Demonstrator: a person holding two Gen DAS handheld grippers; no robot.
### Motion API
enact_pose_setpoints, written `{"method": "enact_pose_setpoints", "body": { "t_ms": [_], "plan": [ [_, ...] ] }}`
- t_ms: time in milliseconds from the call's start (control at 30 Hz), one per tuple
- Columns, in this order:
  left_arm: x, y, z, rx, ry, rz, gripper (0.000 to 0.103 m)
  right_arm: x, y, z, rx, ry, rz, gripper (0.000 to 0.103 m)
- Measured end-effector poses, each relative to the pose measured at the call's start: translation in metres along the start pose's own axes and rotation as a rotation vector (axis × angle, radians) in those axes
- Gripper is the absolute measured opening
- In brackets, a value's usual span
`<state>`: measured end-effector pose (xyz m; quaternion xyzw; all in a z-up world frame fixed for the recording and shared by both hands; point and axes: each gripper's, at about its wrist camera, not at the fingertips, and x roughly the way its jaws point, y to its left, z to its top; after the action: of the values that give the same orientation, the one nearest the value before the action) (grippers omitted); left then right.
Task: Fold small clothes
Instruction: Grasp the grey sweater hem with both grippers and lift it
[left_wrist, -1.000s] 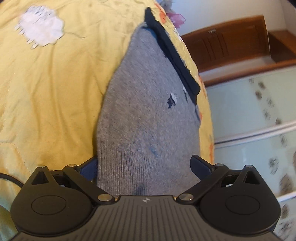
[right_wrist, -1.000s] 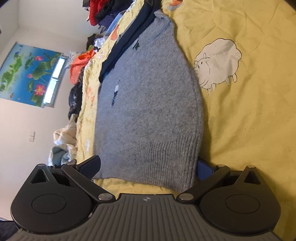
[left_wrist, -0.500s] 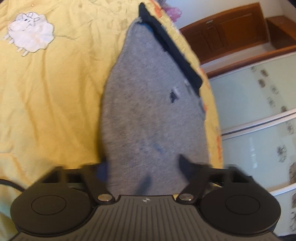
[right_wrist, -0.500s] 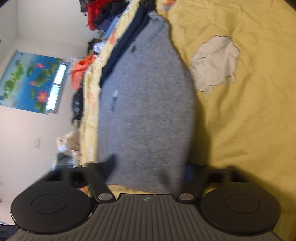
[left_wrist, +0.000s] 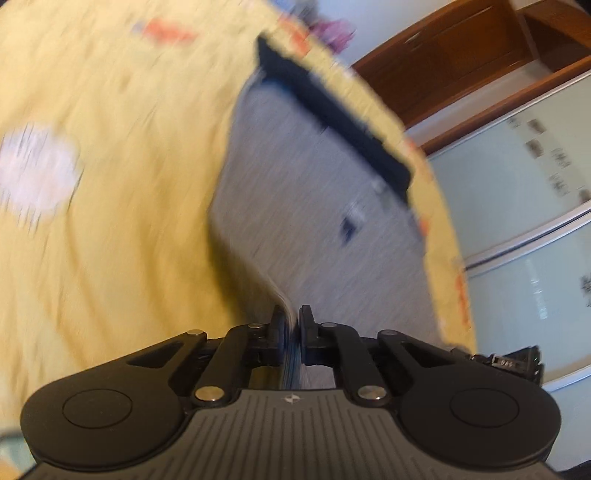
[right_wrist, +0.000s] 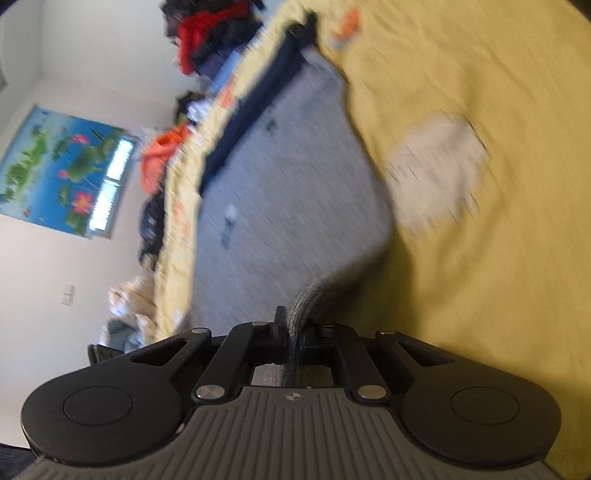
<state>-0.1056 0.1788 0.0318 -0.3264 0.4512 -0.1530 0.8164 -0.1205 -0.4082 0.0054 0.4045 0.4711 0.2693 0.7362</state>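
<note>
Both grippers (left_wrist: 291, 325) (right_wrist: 293, 325) apparently pinch sweater (left_wrist: 314, 206) hem.

The right tool (right_wrist: 293, 325) has its two fingers pinched together on the ribbed hem of a grey knitted sweater (right_wrist: 295, 192), and the hem rises off the bed into the grip. The rest of the sweater lies flat on a yellow quilt (right_wrist: 498, 92), its dark navy collar (right_wrist: 258, 107) at the far end. A white sheep patch (right_wrist: 439, 166) on the quilt sits just beside the sweater's right edge. Beyond the bed, a heap of clothes (right_wrist: 207, 40) is piled up, and a blue lotus picture (right_wrist: 59, 166) hangs on the wall. The picture is motion-blurred.
</note>
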Motion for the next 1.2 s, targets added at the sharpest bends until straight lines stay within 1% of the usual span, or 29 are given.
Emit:
{"method": "enact_pose_setpoints", "body": {
  "t_ms": [33,100,200,233,267,333,367,400,467,500,533,567,600,667,733,833,900,933,1000,1033,1067,1100,1133,1167,1200],
  "plan": [
    [-0.002,-0.004,0.01,0.007,-0.023,-0.006,0.008,0.0,0.004,0.007,-0.002,-0.022,0.023,0.009],
    [-0.002,-0.009,0.033,0.001,-0.055,-0.047,0.008,0.003,0.012,0.026,0.004,-0.075,0.086,0.009],
    [0.005,-0.022,0.073,0.022,-0.107,-0.077,0.007,0.013,0.025,0.062,0.006,-0.144,0.169,0.009],
    [0.01,-0.029,0.085,0.051,-0.112,-0.072,0.007,0.018,0.029,0.075,-0.001,-0.155,0.185,0.009],
    [0.014,-0.034,0.096,0.083,-0.097,-0.06,0.007,0.025,0.035,0.088,-0.015,-0.155,0.187,0.009],
    [0.022,-0.046,0.11,0.126,-0.061,-0.035,0.008,0.038,0.045,0.105,-0.036,-0.128,0.182,0.009],
    [0.022,-0.049,0.112,0.153,-0.063,0.003,0.008,0.042,0.049,0.108,-0.053,-0.108,0.177,0.009],
    [0.022,-0.051,0.111,0.175,-0.061,0.046,0.011,0.044,0.051,0.109,-0.065,-0.088,0.168,0.009],
    [0.021,-0.045,0.102,0.186,-0.048,0.113,0.027,0.044,0.05,0.104,-0.067,-0.066,0.164,0.009],
    [0.02,-0.038,0.094,0.172,-0.05,0.143,0.052,0.043,0.047,0.1,-0.057,-0.061,0.165,0.009],
    [0.018,-0.029,0.084,0.149,-0.058,0.166,0.082,0.042,0.042,0.096,-0.039,-0.057,0.165,0.009],
    [0.016,-0.019,0.074,0.122,-0.07,0.185,0.089,0.04,0.036,0.09,-0.021,-0.054,0.167,0.009],
    [0.015,-0.01,0.063,0.092,-0.073,0.196,0.089,0.037,0.032,0.084,-0.007,-0.053,0.165,0.009],
    [0.018,0.006,0.047,0.032,-0.031,0.199,0.089,0.033,0.027,0.077,0.01,-0.054,0.158,0.009],
    [0.02,0.016,0.033,-0.016,-0.028,0.203,0.089,0.027,0.026,0.073,0.012,-0.064,0.163,0.009],
    [0.022,0.016,0.021,-0.036,-0.028,0.13,0.088,0.021,0.029,0.07,0.003,-0.07,0.169,0.009],
    [0.029,0.012,0.011,-0.036,0.019,0.046,0.087,0.021,0.031,0.068,-0.003,-0.07,0.167,0.009],
    [0.035,0.008,0.005,-0.024,0.041,0.019,0.084,0.021,0.032,0.067,-0.006,-0.069,0.17,0.01],
    [0.039,0.0,-0.007,0.016,0.056,-0.019,0.084,0.023,0.033,0.064,-0.004,-0.066,0.173,0.01],
    [0.04,-0.001,-0.011,0.016,0.064,-0.042,0.075,0.024,0.032,0.062,0.001,-0.064,0.172,0.01],
    [0.042,0.001,-0.014,-0.007,0.076,-0.075,0.068,0.025,0.03,0.061,0.005,-0.061,0.17,0.01],
    [0.045,0.004,-0.018,-0.043,0.09,-0.105,0.055,0.025,0.029,0.059,0.009,-0.056,0.167,0.01],
    [0.047,0.007,-0.021,-0.075,0.098,-0.123,0.046,0.026,0.029,0.057,0.012,-0.052,0.164,0.01],
    [0.049,0.011,-0.024,-0.097,0.101,-0.124,0.04,0.026,0.029,0.056,0.012,-0.05,0.162,0.01],
    [0.051,0.013,-0.027,-0.109,0.106,-0.12,0.03,0.026,0.03,0.055,0.01,-0.049,0.161,0.01]
  ]
}}
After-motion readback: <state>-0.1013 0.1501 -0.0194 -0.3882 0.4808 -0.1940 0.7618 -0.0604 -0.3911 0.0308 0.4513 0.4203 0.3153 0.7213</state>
